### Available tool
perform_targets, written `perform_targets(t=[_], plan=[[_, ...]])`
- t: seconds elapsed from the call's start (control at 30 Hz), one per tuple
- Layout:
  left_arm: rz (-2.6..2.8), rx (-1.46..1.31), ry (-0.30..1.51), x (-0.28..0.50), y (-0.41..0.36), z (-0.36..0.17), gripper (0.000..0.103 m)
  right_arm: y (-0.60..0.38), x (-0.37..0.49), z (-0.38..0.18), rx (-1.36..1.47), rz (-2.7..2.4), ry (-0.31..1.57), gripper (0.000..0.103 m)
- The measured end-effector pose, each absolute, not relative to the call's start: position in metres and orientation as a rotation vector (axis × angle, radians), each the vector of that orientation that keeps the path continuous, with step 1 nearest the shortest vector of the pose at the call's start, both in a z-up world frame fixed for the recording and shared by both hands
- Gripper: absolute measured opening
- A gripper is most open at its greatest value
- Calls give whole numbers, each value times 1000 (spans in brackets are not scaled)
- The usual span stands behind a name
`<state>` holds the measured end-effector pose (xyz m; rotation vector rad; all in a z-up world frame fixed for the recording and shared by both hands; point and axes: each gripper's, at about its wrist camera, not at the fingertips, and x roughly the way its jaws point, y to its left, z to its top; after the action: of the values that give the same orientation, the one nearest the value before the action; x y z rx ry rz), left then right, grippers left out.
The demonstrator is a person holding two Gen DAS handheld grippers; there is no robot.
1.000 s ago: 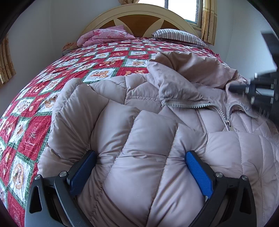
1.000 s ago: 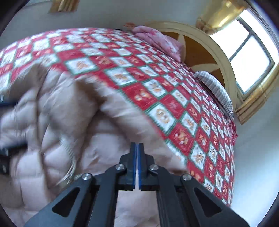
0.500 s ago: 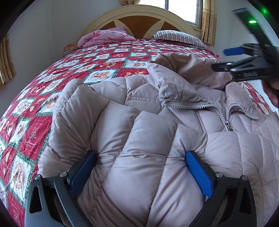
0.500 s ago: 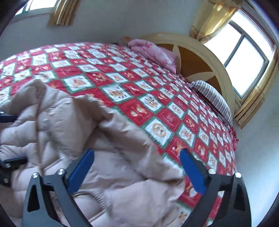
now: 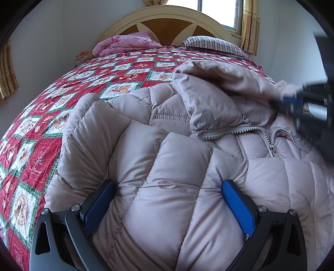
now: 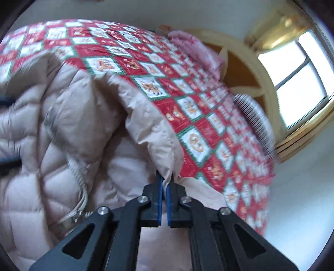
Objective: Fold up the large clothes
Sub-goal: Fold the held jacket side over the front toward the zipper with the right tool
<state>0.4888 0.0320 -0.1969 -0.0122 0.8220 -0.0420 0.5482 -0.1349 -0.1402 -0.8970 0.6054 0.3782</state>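
Observation:
A large beige quilted puffer jacket [image 5: 162, 158] lies on a bed with a red patchwork quilt [image 5: 68, 98]. Its hood [image 5: 217, 91] is bunched up toward the headboard and the zipper [image 5: 271, 148] shows at the right. My left gripper [image 5: 167, 200] is open, its blue pads pressed down on either side of a puffed panel. My right gripper [image 6: 164, 187] is shut on the hood's edge [image 6: 154, 135] and holds it up. It shows blurred at the right edge of the left wrist view [image 5: 300, 104].
A pink folded cover [image 5: 125, 42] and a striped pillow [image 5: 215, 44] lie at the wooden headboard [image 5: 167, 18]. A window [image 6: 292, 68] with yellow curtains is behind the bed. White walls close in on both sides.
My right gripper was open above the hood half a second ago; it has closed on the hood's edge and lifted it. My left gripper has not moved.

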Motion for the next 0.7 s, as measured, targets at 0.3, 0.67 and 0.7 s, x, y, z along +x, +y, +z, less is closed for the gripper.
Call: perform_targets(t=[0.3,0.67,0.7], plan=[[-67,-56,585,482,40,-96,102,-136,525,-198,-950,321,547,3],[113,244,837,630,-22,-164,102,-138,513,-202,-931,319,466,3],[96,254,870,628,-18,-181,102,-138,512,-203,-934,318,461,3]])
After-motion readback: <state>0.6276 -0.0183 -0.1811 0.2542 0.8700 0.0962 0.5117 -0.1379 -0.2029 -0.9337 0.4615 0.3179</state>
